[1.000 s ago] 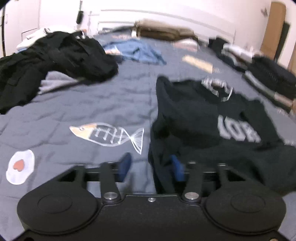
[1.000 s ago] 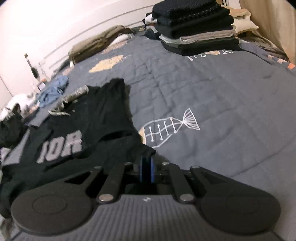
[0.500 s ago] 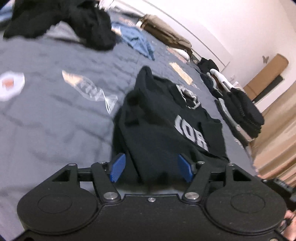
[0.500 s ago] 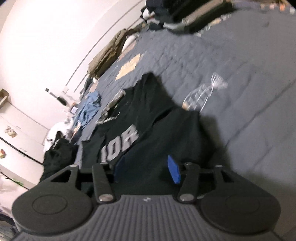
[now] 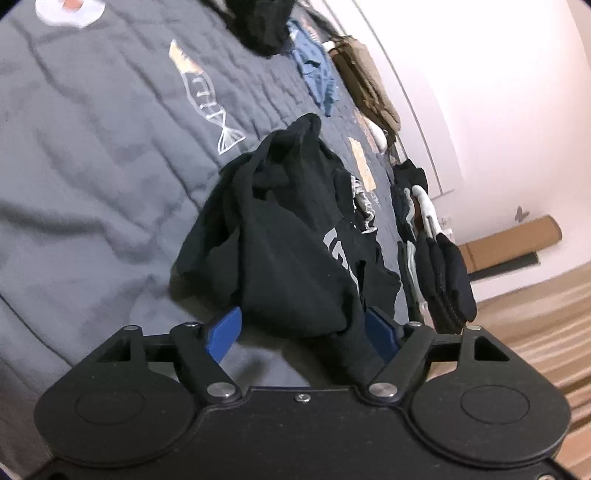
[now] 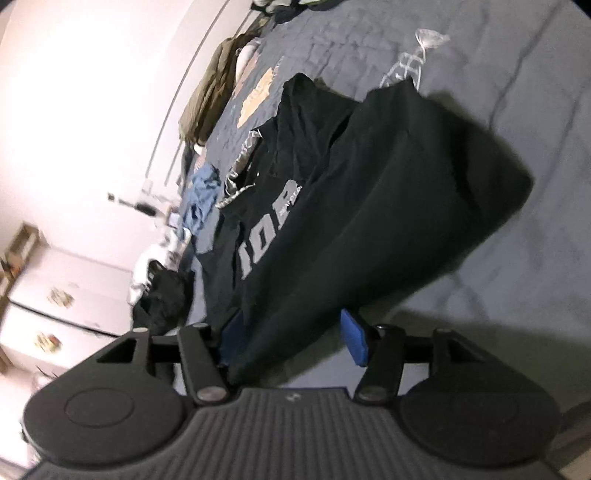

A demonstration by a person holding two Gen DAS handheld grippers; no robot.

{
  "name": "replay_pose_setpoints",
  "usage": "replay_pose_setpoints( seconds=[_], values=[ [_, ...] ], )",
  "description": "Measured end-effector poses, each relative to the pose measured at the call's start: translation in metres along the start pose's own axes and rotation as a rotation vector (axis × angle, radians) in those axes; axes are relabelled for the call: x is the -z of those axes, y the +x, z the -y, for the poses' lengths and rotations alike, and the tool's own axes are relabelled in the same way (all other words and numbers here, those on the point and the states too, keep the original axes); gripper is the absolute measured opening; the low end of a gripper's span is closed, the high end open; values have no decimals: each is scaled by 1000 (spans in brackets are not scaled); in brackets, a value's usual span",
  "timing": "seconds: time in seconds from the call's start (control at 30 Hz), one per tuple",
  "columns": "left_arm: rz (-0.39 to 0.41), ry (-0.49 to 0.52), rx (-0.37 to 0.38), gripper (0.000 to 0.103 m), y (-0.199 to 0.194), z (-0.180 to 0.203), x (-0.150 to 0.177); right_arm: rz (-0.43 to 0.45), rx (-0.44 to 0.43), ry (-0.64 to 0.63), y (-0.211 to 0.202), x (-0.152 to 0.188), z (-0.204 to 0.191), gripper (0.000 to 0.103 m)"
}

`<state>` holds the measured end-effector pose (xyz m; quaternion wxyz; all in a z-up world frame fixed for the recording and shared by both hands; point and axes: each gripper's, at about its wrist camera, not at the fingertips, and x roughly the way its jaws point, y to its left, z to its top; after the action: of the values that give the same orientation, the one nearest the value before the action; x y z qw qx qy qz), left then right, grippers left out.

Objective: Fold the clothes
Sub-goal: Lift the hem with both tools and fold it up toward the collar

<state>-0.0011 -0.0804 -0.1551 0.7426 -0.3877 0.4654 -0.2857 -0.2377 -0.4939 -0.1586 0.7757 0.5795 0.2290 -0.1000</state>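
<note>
Our left claw is standing released, its blue pads spread wide with the near hem of the black sweatshirt bunching up between them; cloth is draping across the gap and over the right-hand pad, but nothing is pinching it. Our right claw is likewise spread apart, and the sweatshirt is passing between its pads without being squeezed, the left pad mostly buried under fabric. We judge that both claws are straddling the hem because that edge is what has to be brought up toward the collar for a fold, and a wide stance lets the cloth settle in before any closing.

Outward from the claws, the sweatshirt is lying on the grey bedspread, partly doubled on itself, with one flap thrown over the body and the pale lettering half covered. It is sitting toward the near edge of the bed, beside a printed fish skeleton. Farther off, toward the far edge, we are seeing a blue garment, an olive one and a dark heap; a stack of folded clothes is waiting at the right-hand edge, presumably where this piece belongs once finished.
</note>
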Motion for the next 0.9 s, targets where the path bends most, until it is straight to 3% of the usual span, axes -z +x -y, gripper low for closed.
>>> replay_pose_setpoints(
  seconds=[0.27,0.4,0.5,0.57,0.63,0.73,0.9],
  values=[
    [-13,-63,-16,77,23,-7,-3,1,-22,111,25,3,8,62],
    [-15,-80,-24,77,33,-9,-5,0,-7,109,33,7,8,63],
    [-4,-60,-34,70,36,-8,-5,23,10,114,37,8,12,62],
    [5,-22,-51,42,35,-6,-3,44,21,126,39,8,17,55],
    [14,14,-75,26,33,-4,-4,59,38,135,40,8,22,26],
    [28,42,-94,14,27,-5,-7,71,59,156,40,8,29,5],
    [41,104,-108,8,3,-2,-20,108,74,143,29,13,29,3]
  ],
)
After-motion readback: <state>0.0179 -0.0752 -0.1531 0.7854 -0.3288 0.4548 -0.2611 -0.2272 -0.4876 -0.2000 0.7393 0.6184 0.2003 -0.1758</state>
